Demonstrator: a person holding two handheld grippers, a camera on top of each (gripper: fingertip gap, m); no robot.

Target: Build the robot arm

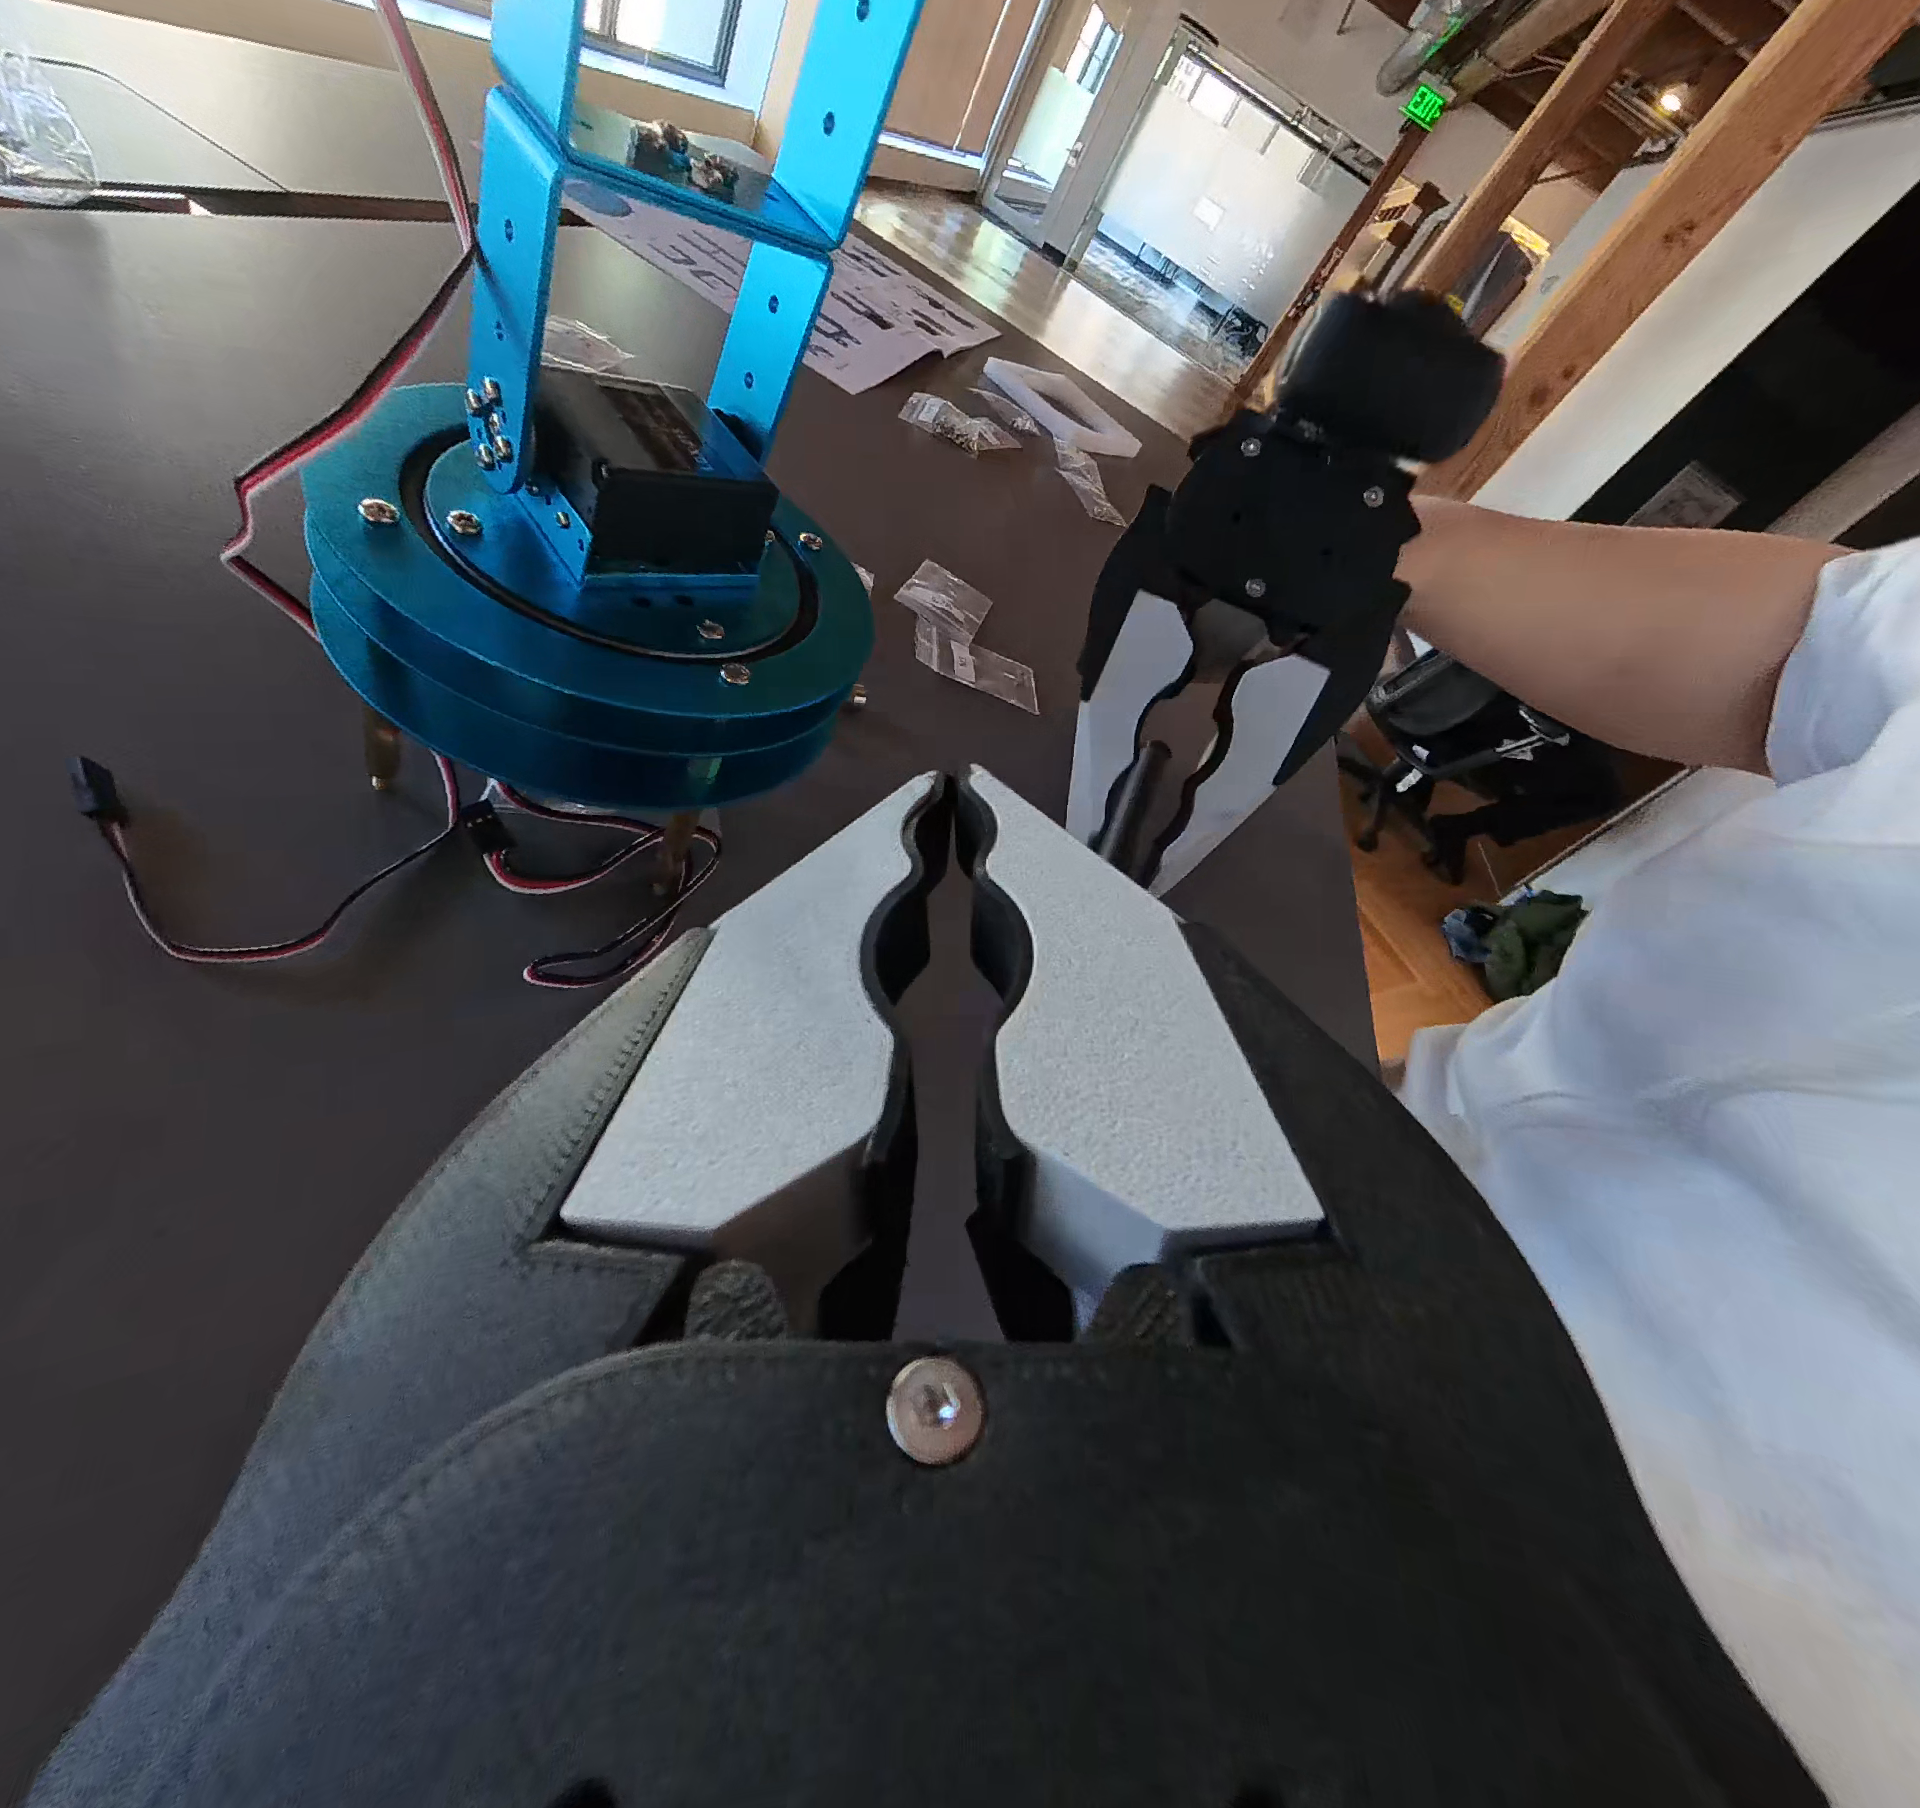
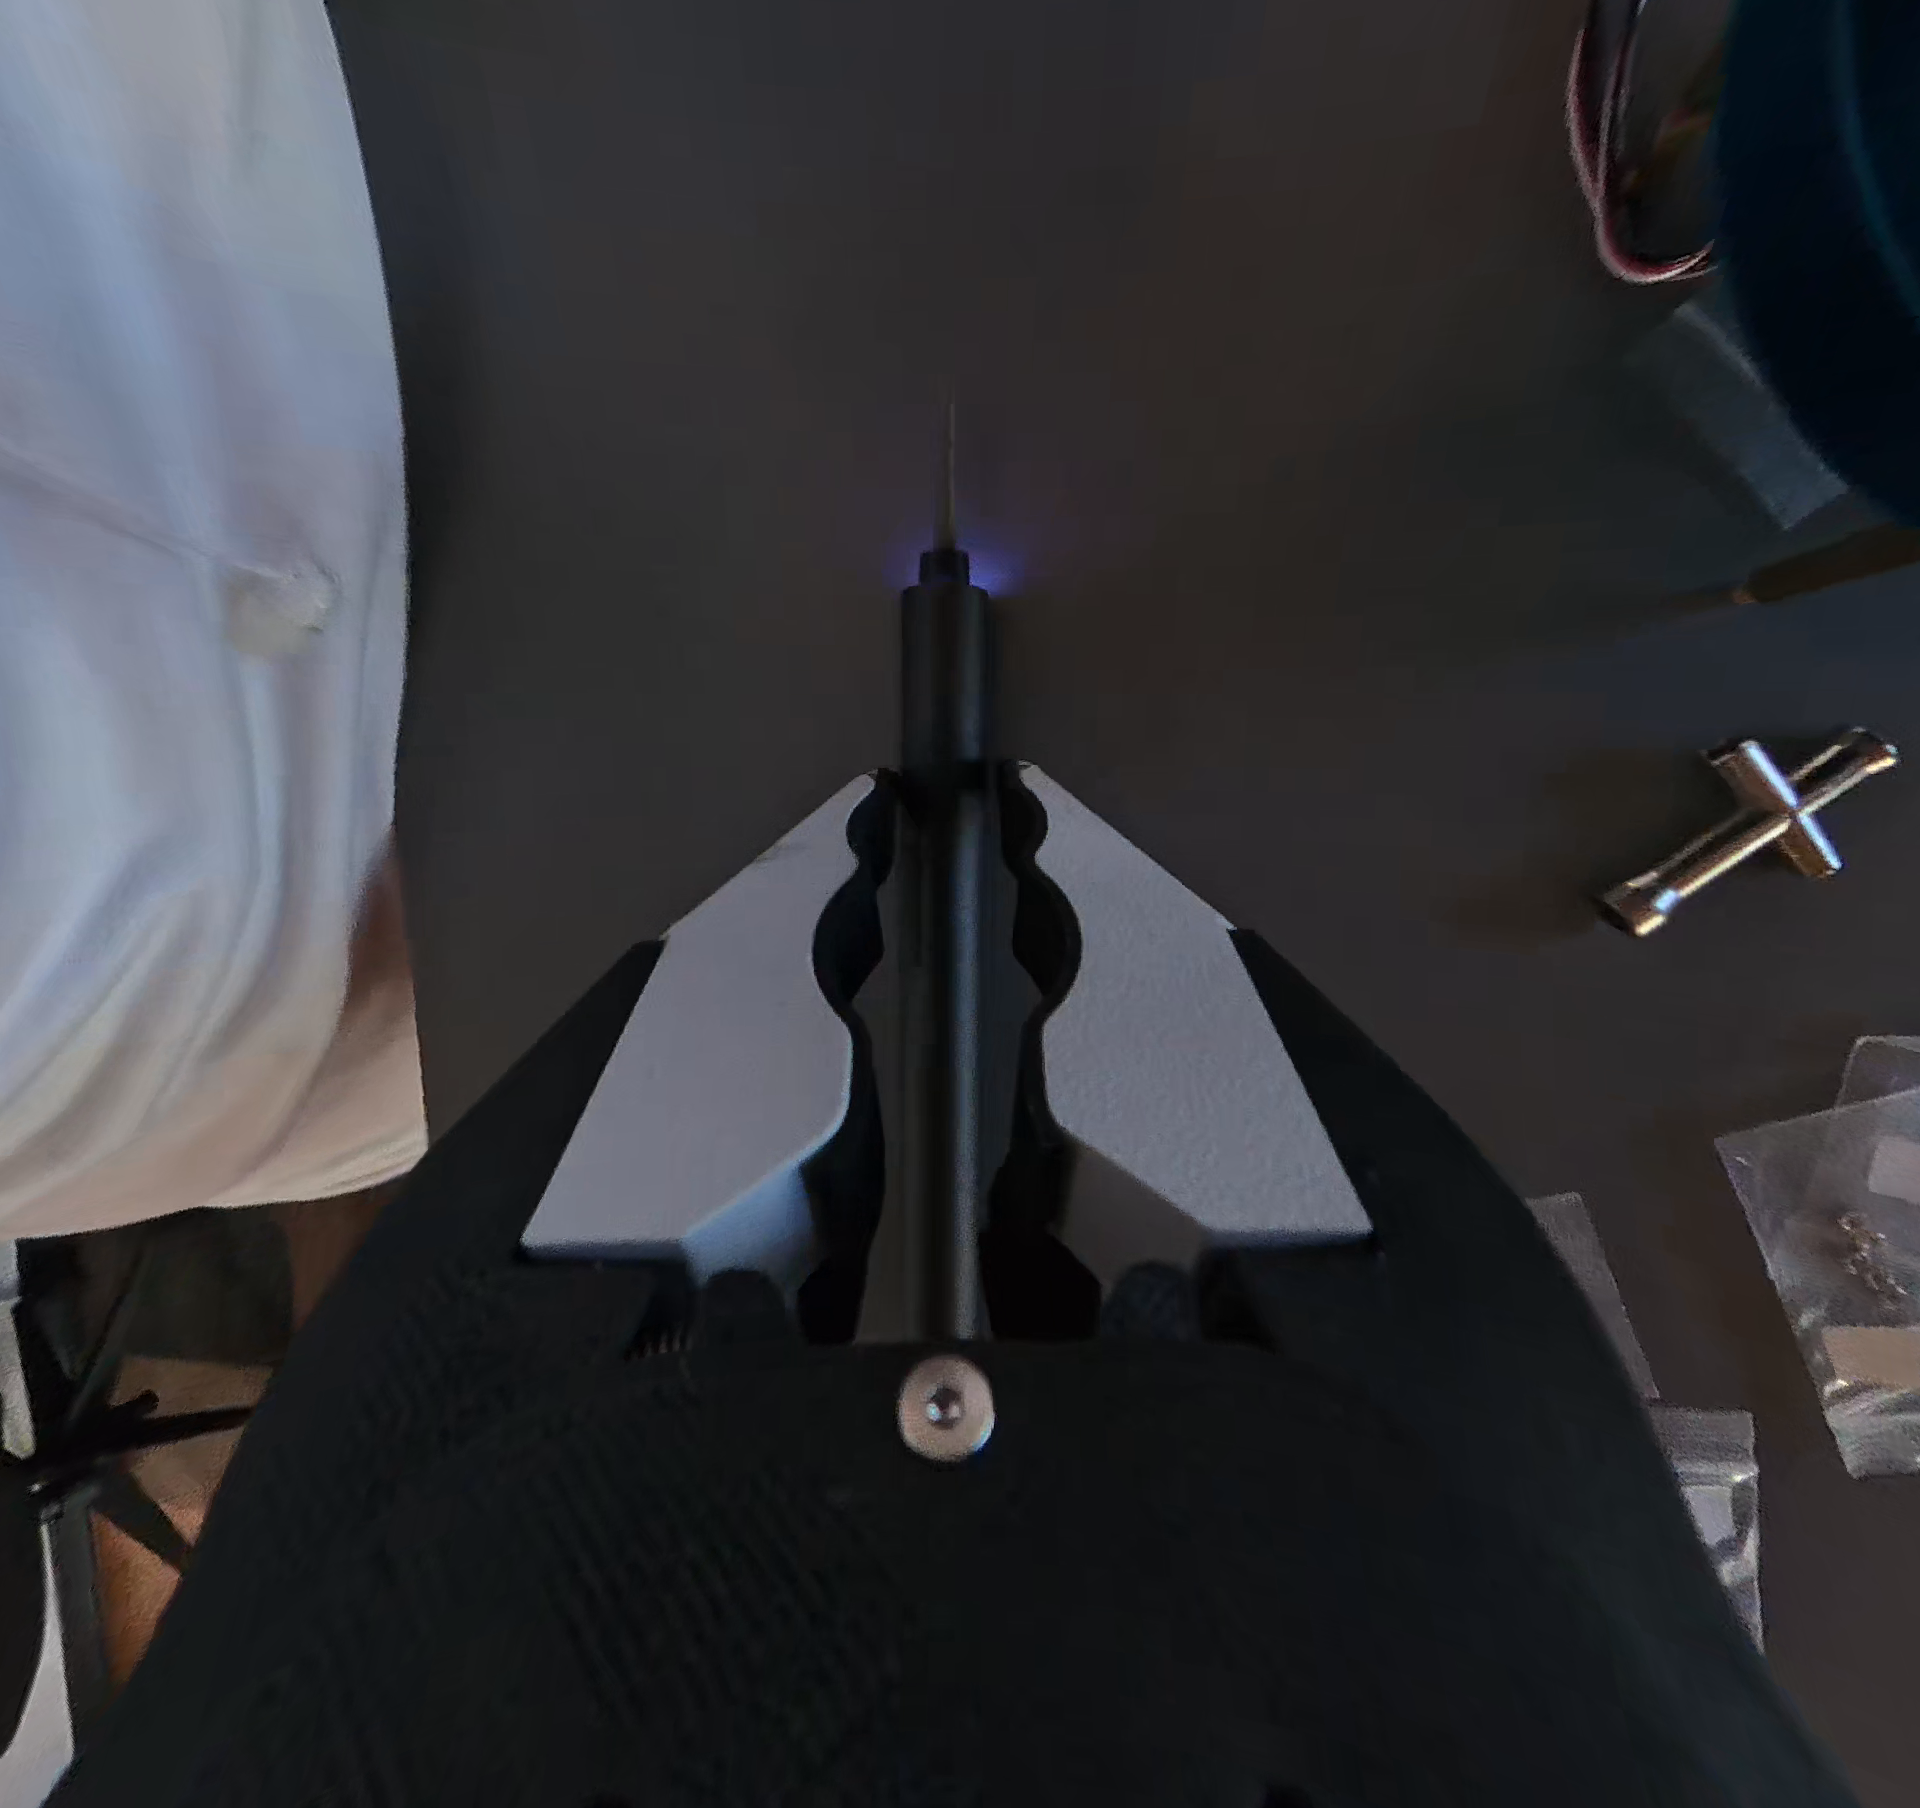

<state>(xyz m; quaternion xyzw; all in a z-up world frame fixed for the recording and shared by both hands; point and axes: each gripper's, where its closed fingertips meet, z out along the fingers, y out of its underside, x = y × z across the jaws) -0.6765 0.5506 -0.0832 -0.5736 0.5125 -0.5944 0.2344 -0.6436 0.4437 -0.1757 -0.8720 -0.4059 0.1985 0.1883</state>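
A blue metal robot-arm base [image 1: 587,605] with a black servo and upright blue brackets stands on the dark table, left of my left gripper [image 1: 954,792]. My left gripper is shut and empty, its tips touching just right of the base's rim. My right gripper [image 2: 948,779] is shut on a black pen-shaped screwdriver [image 2: 943,678], whose thin bit points down at the table with a bluish glow at its tip. The right gripper also shows in the left wrist view [image 1: 1148,854], held upright over the table close to my left gripper's tips.
Servo wires [image 1: 312,937] trail on the table around the base. Small clear bags of screws [image 1: 961,631] and a printed sheet [image 1: 831,304] lie beyond it. A metal cross wrench [image 2: 1756,828] and more bags [image 2: 1839,1270] lie right of the screwdriver. A person's white shirt [image 2: 177,511] is at the left. My hands' fingertips stand some 15 cm from each other. The metal cross wrench [image 2: 1756,828] lies around 12 cm away from my right fingertips.
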